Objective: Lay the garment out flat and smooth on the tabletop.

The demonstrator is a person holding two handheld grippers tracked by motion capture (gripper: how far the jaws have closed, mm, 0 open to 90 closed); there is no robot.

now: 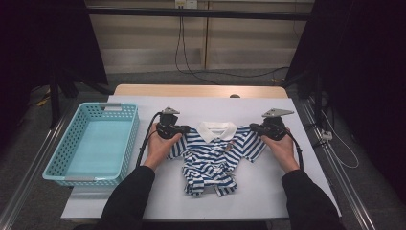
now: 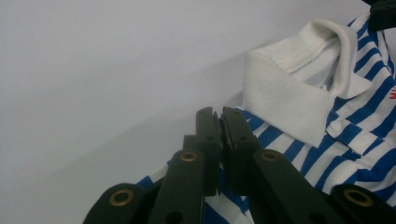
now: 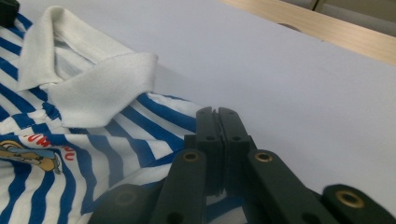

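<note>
Black jaws of the left tool (image 2: 219, 122) are clenched on the striped shirt (image 1: 214, 155) at its shoulder edge, left of the white collar (image 1: 218, 130). The right tool (image 3: 217, 122) pinches the opposite shoulder, right of that collar, fabric caught between its pads. The shirt lies on the desk (image 1: 268, 191), its lower part bunched towards the person. A turquoise basket (image 1: 125, 143) sits well left of the collar.

One striped shirt (image 1: 213, 155); one blue basket (image 1: 91, 143); two grippers, left gripper (image 1: 179, 130) and right gripper (image 1: 253, 128)
</note>
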